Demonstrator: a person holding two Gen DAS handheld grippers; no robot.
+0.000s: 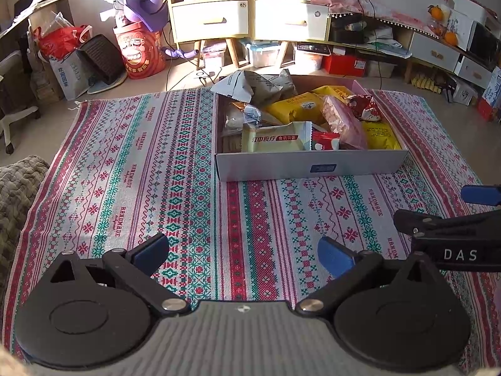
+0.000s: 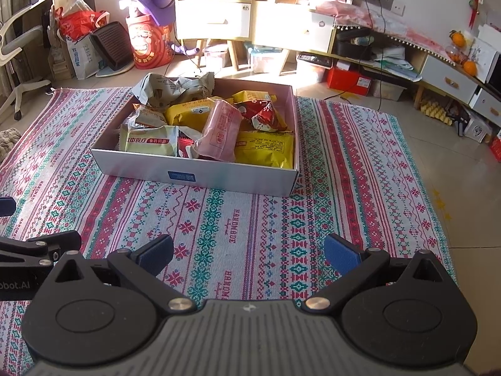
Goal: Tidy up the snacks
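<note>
A shallow white cardboard box [image 1: 310, 164] sits on the patterned cloth, filled with several snack packets: yellow bags [image 1: 297, 106], a pink packet [image 1: 343, 122], a pale green packet [image 1: 275, 138], a red packet [image 1: 364, 106] and crumpled grey wrappers [image 1: 253, 86]. The box also shows in the right wrist view [image 2: 200, 174]. My left gripper [image 1: 242, 249] is open and empty, above the cloth in front of the box. My right gripper [image 2: 249, 250] is open and empty, beside the left one; it shows at the right edge of the left wrist view [image 1: 454, 216].
The red, green and white woven cloth [image 1: 141, 172] covers the floor. Behind it stand wooden cabinets with drawers [image 1: 219, 22], a red drum with a purple toy [image 1: 141, 50], bags [image 1: 69, 59] and storage bins. A grey cushion [image 1: 15, 185] lies at the left edge.
</note>
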